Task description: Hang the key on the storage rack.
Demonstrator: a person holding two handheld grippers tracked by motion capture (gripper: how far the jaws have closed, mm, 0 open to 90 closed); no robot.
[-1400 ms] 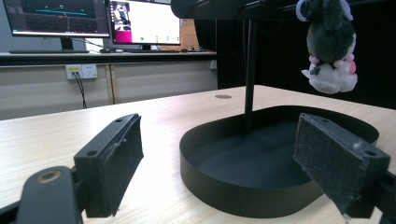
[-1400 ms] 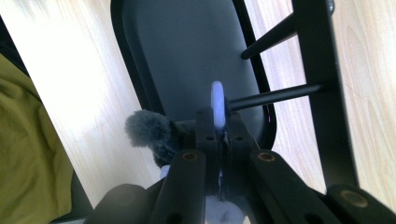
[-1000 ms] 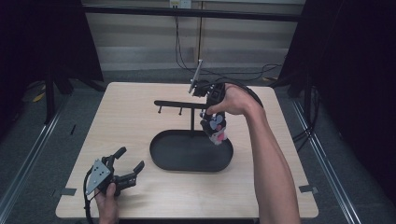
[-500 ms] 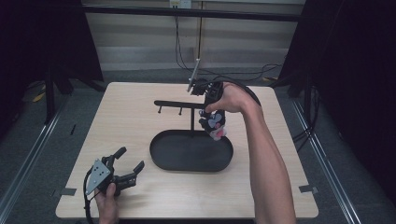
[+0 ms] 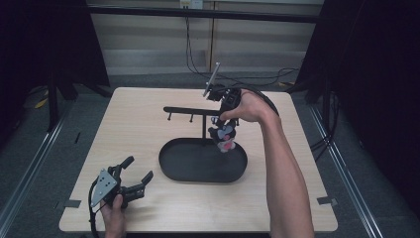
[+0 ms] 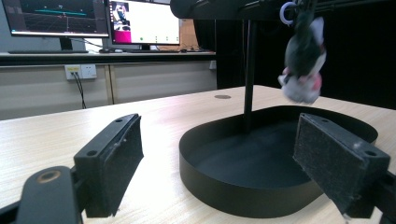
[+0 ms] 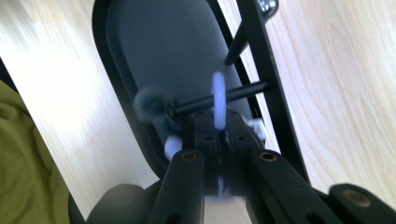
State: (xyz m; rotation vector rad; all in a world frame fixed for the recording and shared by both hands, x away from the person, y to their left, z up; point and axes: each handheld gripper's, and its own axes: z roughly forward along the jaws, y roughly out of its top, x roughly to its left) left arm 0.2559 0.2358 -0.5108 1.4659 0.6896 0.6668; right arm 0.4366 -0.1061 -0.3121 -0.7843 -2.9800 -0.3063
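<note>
A: We note the right claw (image 5: 221, 113) clamped on the white ring (image 7: 218, 100) of a plush keychain (image 5: 222, 137); the toy dangles below the claw, above the far right end of the black oval tray (image 5: 171, 171); the ring sits at a peg (image 7: 219, 100) of the rack's crossbar (image 5: 185, 110).

B: Agreed; in the right gripper view the ring stands edge-on across the peg, but blur keeps us from telling whether the peg is through it.

A: Risk one, we judge: if we release now and the ring is merely beside the peg, the toy drops into the tray.

B: Risk two; the toy looks blurred, likely swinging, so its pull could twist the ring off line; pushing sideways on the peg could also tip the rack.

A: Left claw (image 5: 137, 179) is spread wide, holding nothing, low over the bench (image 5: 129, 124) at the near left; it is too far off to steady anything.
</note>
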